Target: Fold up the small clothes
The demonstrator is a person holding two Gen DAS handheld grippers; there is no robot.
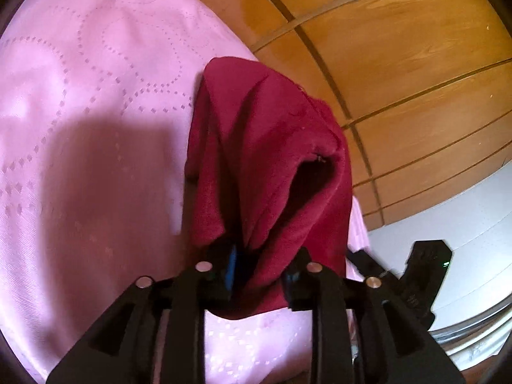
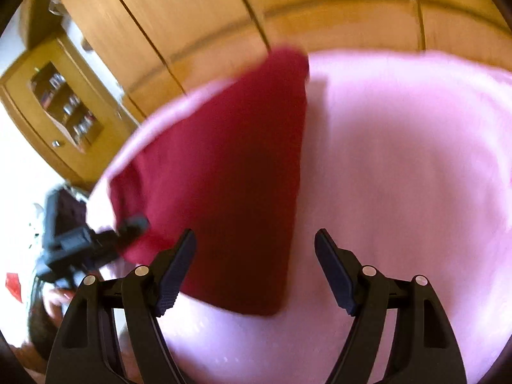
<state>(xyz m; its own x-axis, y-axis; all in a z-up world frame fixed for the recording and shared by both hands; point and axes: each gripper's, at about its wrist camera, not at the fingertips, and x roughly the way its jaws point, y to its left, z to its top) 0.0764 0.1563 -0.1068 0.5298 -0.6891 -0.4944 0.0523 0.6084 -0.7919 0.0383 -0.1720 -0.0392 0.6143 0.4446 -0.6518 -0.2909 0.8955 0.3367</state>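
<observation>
The dark red garment (image 1: 265, 160) is being pinched by the left gripper (image 1: 259, 275); the right gripper (image 2: 256, 265), jaws spread, is being held over its near edge.

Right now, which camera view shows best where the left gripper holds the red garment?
The left wrist view: the red garment sits sharp between the left gripper fingers. The right wrist view is blurred; there the left gripper meets the cloth's edge.

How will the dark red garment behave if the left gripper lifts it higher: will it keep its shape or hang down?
Probably floppy: the dark red garment already drapes in soft folds from the left gripper, which is shut on its edge. It likely sags rather than keeping its shape. It looks light, since one pinch holds it up over the pink bedcover. The right gripper is open and apart from it.
</observation>
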